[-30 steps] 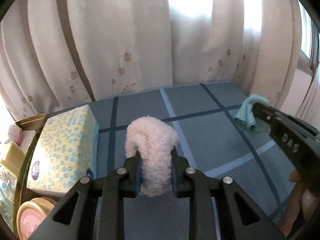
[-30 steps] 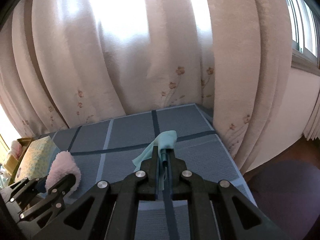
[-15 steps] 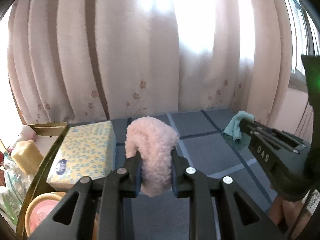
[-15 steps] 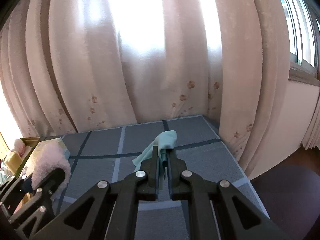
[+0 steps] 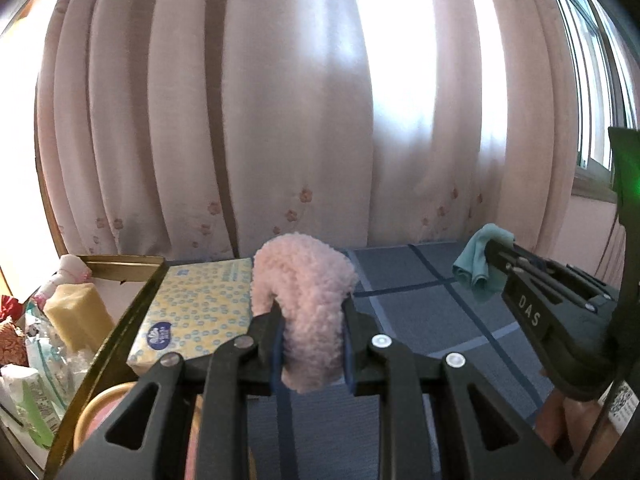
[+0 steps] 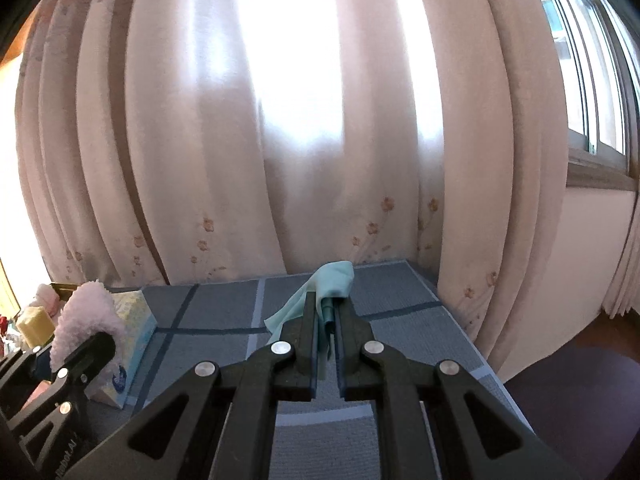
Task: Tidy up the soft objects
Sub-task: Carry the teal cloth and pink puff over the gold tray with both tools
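My left gripper [image 5: 310,312] is shut on a fluffy pink soft piece [image 5: 304,280], folded over above the fingers and held above the grey-blue checked mat [image 5: 420,300]. The pink piece also shows at the left of the right wrist view [image 6: 86,316]. My right gripper [image 6: 326,308] is shut on a teal cloth [image 6: 334,282] that droops to the left of the fingers, held above the mat [image 6: 400,320]. The right gripper with the cloth [image 5: 478,270] also shows at the right of the left wrist view.
A yellow dotted tissue box [image 5: 200,312] lies on the mat's left side. A gold-rimmed tray [image 5: 132,320] at far left holds packets, a yellow block and a round tin. Pink flowered curtains [image 5: 320,120] hang behind. A window [image 6: 592,80] is at right.
Both grippers have lifted and tilted up, each still holding its soft item. More curtain and less mat are in view. The tissue box and tray now sit lower left.
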`<state>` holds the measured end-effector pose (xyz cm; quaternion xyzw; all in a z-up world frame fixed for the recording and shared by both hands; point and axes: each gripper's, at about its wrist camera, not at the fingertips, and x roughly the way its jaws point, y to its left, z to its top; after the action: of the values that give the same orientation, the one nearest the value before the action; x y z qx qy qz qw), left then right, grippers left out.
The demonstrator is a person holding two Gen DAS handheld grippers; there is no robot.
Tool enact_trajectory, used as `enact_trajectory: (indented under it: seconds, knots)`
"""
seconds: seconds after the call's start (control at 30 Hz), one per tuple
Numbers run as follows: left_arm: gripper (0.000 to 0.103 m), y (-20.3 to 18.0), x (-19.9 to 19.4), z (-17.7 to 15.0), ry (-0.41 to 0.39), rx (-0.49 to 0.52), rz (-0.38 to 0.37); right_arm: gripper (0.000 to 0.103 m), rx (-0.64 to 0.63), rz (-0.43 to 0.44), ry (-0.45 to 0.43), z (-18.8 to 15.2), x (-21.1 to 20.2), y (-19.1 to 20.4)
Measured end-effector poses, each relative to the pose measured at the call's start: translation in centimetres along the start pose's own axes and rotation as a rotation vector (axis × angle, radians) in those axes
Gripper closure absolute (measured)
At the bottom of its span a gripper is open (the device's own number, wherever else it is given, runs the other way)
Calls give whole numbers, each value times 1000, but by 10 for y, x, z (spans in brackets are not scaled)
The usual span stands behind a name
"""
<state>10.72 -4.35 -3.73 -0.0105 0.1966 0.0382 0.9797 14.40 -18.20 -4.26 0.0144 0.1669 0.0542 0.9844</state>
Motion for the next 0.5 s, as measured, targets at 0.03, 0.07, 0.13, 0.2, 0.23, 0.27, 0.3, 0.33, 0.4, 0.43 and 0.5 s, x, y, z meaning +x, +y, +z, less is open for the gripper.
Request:
enact_trajectory:
  seconds: [0.03,0.07,0.13,0.2,0.23,0.27,0.3,0.33,0.4,0.43,0.5]
  knots:
    - [82,1,-2,0,-7,2,1,96,-6,-2,-5,0,-1,1]
    - [82,1,-4,0,-12,4,3,96,-10,-4,-10,0,-2,2]
    - [82,3,-7,-1,-22,7,6,96,-8,-1,-17,0,-4,3]
    - [82,4,-10,-1,-30,6,7,96,-7,-2,-21,-1,-5,3]
    - [82,5,-11,-1,-31,6,7,96,-6,-3,-25,-1,-6,4]
    - [82,6,-11,-1,-32,5,6,96,-7,-1,-30,-2,-7,4]
    - [82,7,-12,-1,-33,4,6,96,-8,0,-34,-2,-8,5]
    - [82,9,-12,-1,-34,2,8,96,-10,1,-40,-3,-10,7]
    - [82,11,-14,-2,-35,1,9,96,-15,4,-53,-4,-13,11]
    - [82,12,-15,-2,-39,1,11,96,-18,7,-57,-4,-14,12]
    - [82,14,-17,-2,-46,0,15,96,-24,13,-65,-5,-17,17]
